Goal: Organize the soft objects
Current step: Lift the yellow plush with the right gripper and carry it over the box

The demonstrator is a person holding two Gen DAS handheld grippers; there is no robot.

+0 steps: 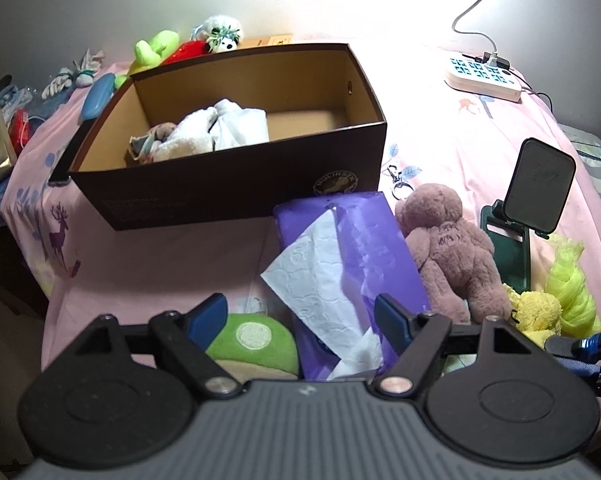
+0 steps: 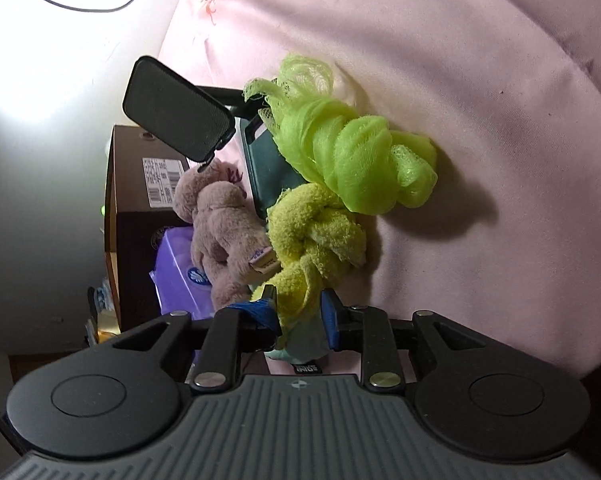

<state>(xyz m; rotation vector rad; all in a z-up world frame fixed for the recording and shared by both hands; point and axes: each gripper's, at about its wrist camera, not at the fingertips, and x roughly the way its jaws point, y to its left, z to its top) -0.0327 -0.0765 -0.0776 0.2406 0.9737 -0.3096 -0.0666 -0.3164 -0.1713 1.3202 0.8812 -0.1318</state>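
A dark brown box (image 1: 236, 196) stands open on the pink bed, with white cloths (image 1: 216, 128) inside. My left gripper (image 1: 300, 316) is open above a green mushroom plush (image 1: 256, 344) and a purple tissue pack (image 1: 364, 248). A mauve teddy bear (image 1: 448, 248) lies right of the pack; it also shows in the right wrist view (image 2: 220, 232). My right gripper (image 2: 300, 312) is shut on a knotted yellow towel (image 2: 312, 240), seen in the left wrist view too (image 1: 532, 312). A lime mesh sponge (image 2: 360, 160) lies just beyond it.
A black phone (image 1: 540, 184) sits on a green stand (image 1: 508, 248) by the bear. A white power strip (image 1: 484, 76) lies far right. Green, red and white plush toys (image 1: 192, 44), a blue case (image 1: 96, 96) and knotted cloths (image 1: 72, 76) lie behind and left of the box.
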